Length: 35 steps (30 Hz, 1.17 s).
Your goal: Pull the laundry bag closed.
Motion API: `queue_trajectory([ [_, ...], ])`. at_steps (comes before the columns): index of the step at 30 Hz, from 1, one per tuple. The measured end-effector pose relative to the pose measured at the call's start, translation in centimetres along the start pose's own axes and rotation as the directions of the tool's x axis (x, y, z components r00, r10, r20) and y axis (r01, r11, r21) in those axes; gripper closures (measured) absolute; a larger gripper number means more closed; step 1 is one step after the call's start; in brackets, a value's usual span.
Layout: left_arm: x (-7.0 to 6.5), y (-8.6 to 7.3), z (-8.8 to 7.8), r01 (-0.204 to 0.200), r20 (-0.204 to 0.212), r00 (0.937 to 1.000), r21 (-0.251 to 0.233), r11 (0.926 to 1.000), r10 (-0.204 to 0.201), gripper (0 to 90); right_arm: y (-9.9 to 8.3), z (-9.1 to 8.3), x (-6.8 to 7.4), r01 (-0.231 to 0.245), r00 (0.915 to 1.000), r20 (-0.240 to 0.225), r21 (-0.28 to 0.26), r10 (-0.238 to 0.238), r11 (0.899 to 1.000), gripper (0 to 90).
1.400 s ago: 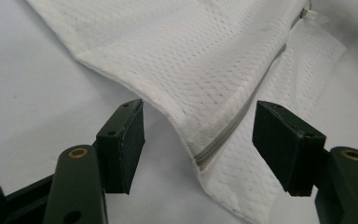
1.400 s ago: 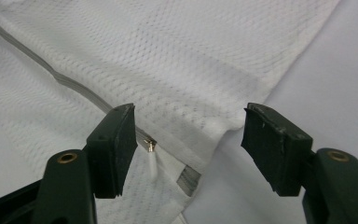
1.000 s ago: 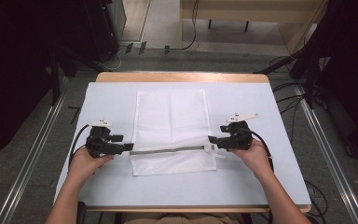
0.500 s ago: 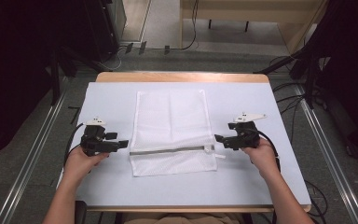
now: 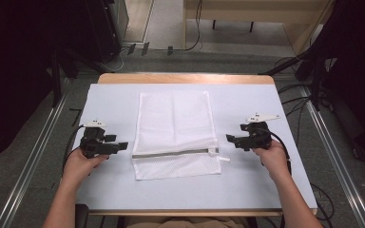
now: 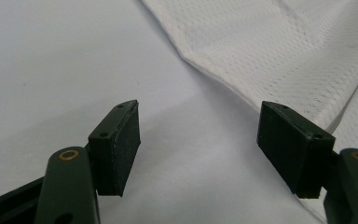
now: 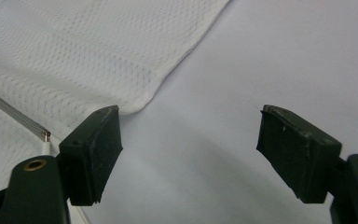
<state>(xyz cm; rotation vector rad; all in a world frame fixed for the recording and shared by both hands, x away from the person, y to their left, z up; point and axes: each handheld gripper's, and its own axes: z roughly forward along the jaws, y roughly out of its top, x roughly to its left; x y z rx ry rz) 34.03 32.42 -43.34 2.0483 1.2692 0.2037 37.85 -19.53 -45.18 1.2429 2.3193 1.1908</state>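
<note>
A: What are the grippers looking like?
B: The left gripper and right gripper are showing black bodies, grey three-cornered top plates and trailing black cables.
A: And close up?
B: Flat rectangular pads, brass-ringed holes. The forearms are showing no sleeves.

I see a white mesh cloth bag with a fine perforated weave and a dull metallic zipper strip. My bench has a smooth matt pale sheet over wood. The fingers look like matt black rubbery plastic.
</note>
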Motion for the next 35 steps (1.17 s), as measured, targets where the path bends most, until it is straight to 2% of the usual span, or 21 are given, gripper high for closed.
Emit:
queue_trajectory([
  [3, 0.07, 0.05, 0.06, 0.018, -0.003, 0.9998, -0.004, 0.9998, -0.018, 30.5, -0.08, 0.10, -0.21, -0.004, 1.0000, 0.004, 0.005, 0.004, 1.000, 22.7],
  [8, 0.21, 0.05, 0.15, 0.025, -0.005, 0.9997, 0.006, 0.9997, -0.025, 30.4, -0.16, 0.28, -0.35, -0.009, 0.9999, 0.007, 0.016, 0.009, 1.000, 22.8],
  [20, 0.25, 0.00, 0.25, 0.011, -0.028, 0.9995, 0.021, 0.9997, -0.011, 30.4, -0.19, 0.41, -0.30, -0.002, 1.0000, 0.005, 0.024, 0.002, 1.000, 22.9],
  [27, 0.31, -0.04, 0.40, 0.021, -0.033, 0.9993, 0.021, 0.9996, -0.020, 27.5, -0.24, 0.56, -0.23, 0.001, 1.0000, 0.005, 0.033, -0.001, 0.999, 22.9],
  [33, 0.37, -0.09, 0.55, 0.020, -0.054, 0.9984, 0.016, 0.9997, -0.019, 25.9, -0.27, 0.63, -0.29, 0.002, 1.0000, 0.007, 0.038, -0.002, 0.999, 22.9],
  [35, 0.45, -0.12, 0.62, 0.017, -0.079, 0.9968, 0.011, 0.9998, -0.016, 24.0, -0.30, 0.69, -0.34, 0.000, 1.0000, 0.008, 0.041, 0.000, 0.999, 22.9],
])
